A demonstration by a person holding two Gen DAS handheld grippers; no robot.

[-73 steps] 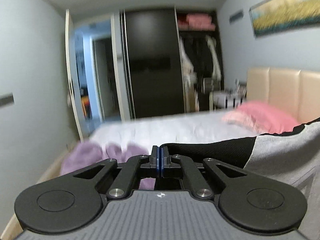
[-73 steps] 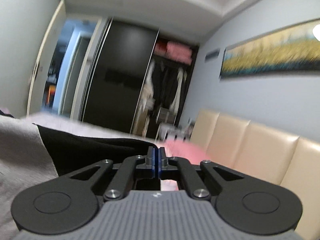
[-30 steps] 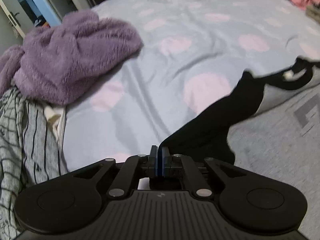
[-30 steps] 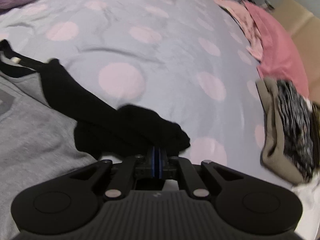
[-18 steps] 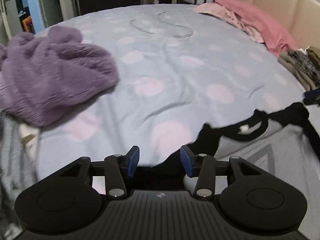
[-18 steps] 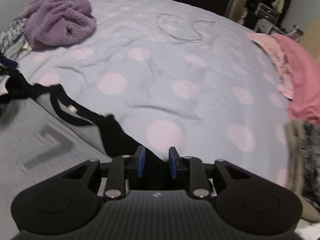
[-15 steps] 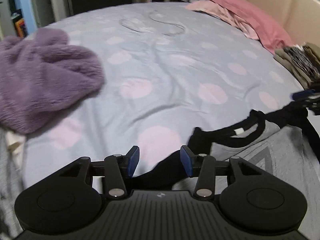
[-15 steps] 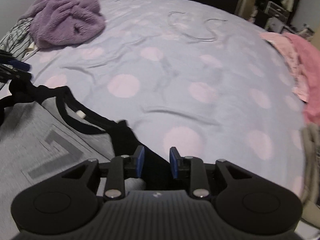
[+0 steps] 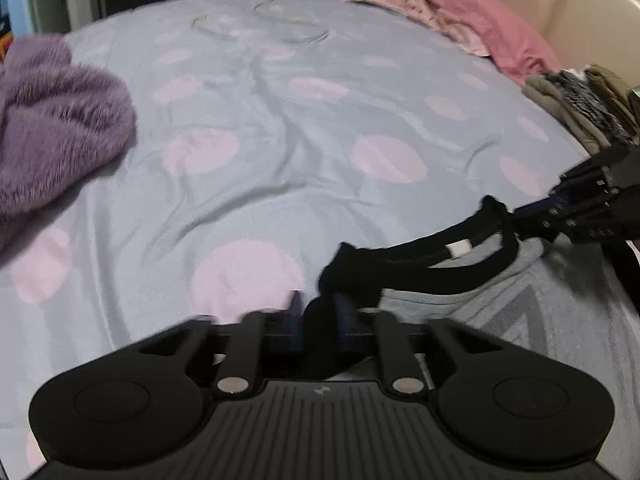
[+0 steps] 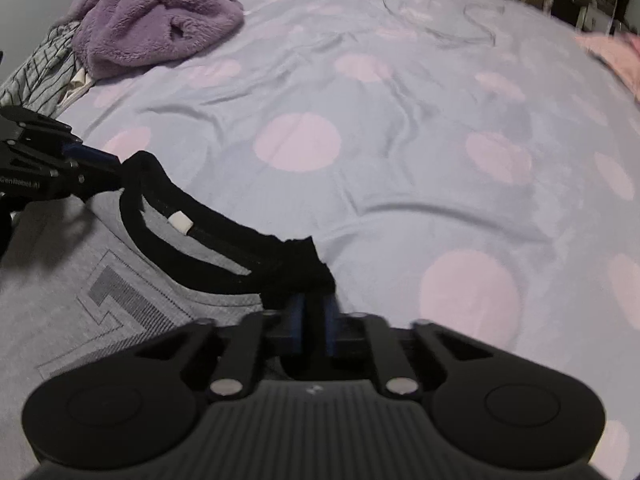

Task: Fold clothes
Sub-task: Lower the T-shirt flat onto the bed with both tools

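The left gripper [image 9: 318, 314] sat low over the bed with its jaws partly apart, and black fabric of the shirt's shoulder lay in the gap between them; whether the pads pressed on it could not be told through the blur. The right gripper [image 10: 313, 318] was the same at the other shoulder: jaws a little apart, black cloth between them, grip unclear.

One shirt [image 10: 80, 280] lay flat on the near edge of the bed, front up. It was grey with a black neckband and black shoulders, a small white tag inside the collar, and an angular dark grey print on the chest.

The bedsheet [image 9: 320, 112] was pale blue-grey with large pink dots, lightly creased. On it, to the left, lay one fluffy purple garment [image 10: 156, 16] touching one striped grey garment [image 10: 40, 76]. To the right sat one stack of folded clothes [image 9: 580, 108]. Farther off lay one pink pillow [image 9: 480, 20] by the beige headboard [image 9: 560, 0].
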